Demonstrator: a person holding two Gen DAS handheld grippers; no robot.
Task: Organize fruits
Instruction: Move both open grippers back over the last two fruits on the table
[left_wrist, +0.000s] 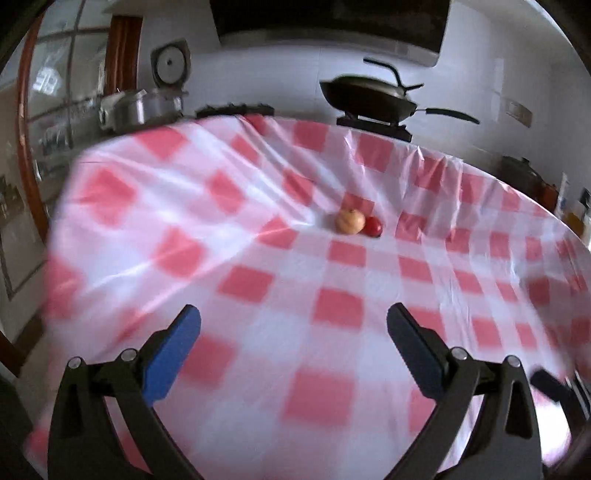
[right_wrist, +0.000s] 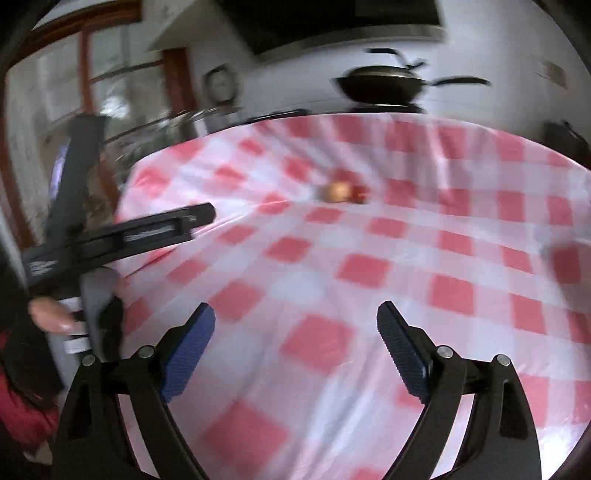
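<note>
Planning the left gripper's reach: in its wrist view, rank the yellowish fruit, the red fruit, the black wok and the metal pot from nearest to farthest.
From the left gripper:
1. Yellowish fruit and red fruit, mid-table, side by side; too close to call.
2. Metal pot, beyond the table's far left edge.
3. Black wok, far right on the stove; order with pot uncertain.

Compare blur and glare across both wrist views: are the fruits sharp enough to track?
Left wrist: edges smeared, centre sharper; pale fruit and red fruit distinct, touching; glare streaks on the tablecloth. Right wrist: heavy motion blur throughout; the fruits are a smudge, boundaries unclear.
</note>
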